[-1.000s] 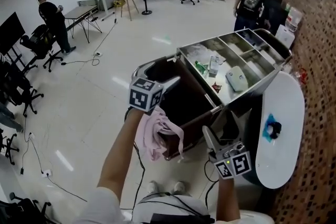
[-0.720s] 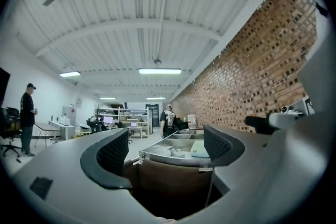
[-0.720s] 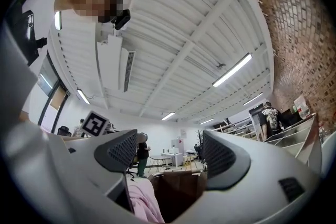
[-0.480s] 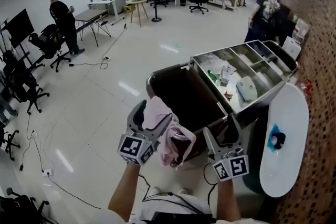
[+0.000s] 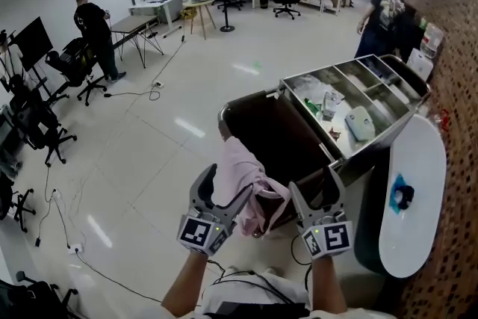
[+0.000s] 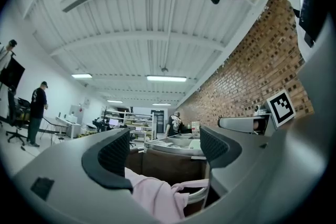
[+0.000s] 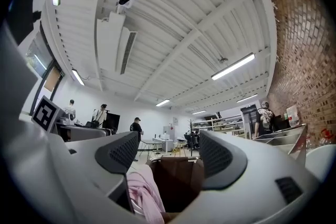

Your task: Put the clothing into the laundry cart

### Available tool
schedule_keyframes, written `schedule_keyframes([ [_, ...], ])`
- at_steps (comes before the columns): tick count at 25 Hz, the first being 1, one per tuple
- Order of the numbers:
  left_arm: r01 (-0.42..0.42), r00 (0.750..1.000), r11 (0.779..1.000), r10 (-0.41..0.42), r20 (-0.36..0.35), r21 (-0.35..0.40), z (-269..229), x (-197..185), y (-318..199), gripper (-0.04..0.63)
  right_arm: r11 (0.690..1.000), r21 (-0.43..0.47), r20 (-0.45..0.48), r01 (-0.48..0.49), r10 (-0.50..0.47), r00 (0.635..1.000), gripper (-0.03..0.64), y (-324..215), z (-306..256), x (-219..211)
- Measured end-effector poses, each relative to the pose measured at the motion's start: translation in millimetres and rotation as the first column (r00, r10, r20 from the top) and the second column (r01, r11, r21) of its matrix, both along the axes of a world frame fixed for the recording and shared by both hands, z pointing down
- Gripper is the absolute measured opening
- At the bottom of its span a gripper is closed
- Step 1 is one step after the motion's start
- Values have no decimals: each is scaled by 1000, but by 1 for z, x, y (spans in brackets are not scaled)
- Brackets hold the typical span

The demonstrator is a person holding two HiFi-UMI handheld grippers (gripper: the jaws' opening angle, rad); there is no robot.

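laundry cart's (image 5: 278, 137) near rim partly under the pink garment (image 5: 240, 172)

The left tongs (image 6: 165, 147) stand with their jaws apart, having just been closing a little. The ribbed pads (image 6: 112, 155) press on nothing. A pink garment (image 6: 153, 197) lies low between the jaws, near their base. Straight beyond it stands the brown cart (image 6: 170, 168), with a metal tray (image 6: 175, 146) behind its top edge. A brick wall (image 6: 247, 76) runs along the right. A person (image 6: 37, 113) in black stands at far left.
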State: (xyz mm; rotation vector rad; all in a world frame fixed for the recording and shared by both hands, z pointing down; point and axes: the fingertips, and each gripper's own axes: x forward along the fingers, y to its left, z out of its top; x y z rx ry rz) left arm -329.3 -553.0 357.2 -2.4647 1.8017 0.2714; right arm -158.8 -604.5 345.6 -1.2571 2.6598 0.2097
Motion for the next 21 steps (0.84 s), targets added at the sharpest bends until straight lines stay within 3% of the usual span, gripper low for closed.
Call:
schedule_keyframes([
  [2,21,999,1000,-21,25,3,1,-5,2,396,1000,4,-12,16,-16,1000,385,4,3,-9],
  [6,53,988,998,-57,144,30,-5,-1,7,396,999,8,-15,35,-35,999,385,14,3,-17],
  [11,33,995,999,-37,97,39,-10,-3,12,396,998,-5,-12,58,-58,998,383,20,13,-28],
  [15,26,992,999,-30,123,34,-8,-4,12,396,999,-14,-3,30,-30,1000,385,15,16,-18],
  [21,-10,994,1000,8,108,11,-8,2,13,396,999,-33,10,-12,12,1000,383,13,14,-5],
])
